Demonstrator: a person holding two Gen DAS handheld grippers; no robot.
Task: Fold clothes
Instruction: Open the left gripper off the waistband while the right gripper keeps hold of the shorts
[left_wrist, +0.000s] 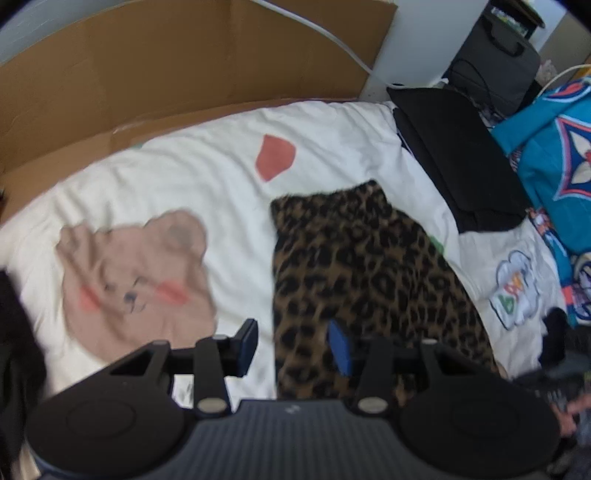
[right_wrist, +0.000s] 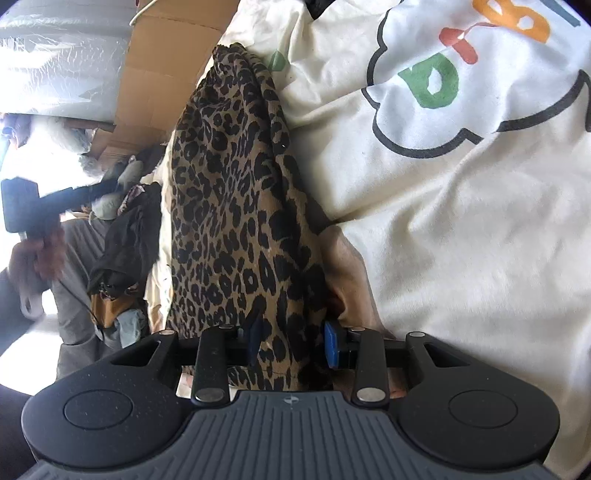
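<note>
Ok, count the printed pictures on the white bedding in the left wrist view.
3. A bear face at left, a red patch at upper middle, and a cloud with letters at right. The leopard-print garment may hide more.

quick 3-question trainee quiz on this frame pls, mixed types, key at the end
1. True or false: the left gripper is shut on the leopard-print garment.
2. What lies left of the garment on the white bedcover in the left wrist view? A) bear-face print B) shoe C) book
3. Fill in: the right gripper has its jaws apart with the garment's ___ between them.

Key: 1 false; 2 A, the bear-face print; 3 fabric.
</note>
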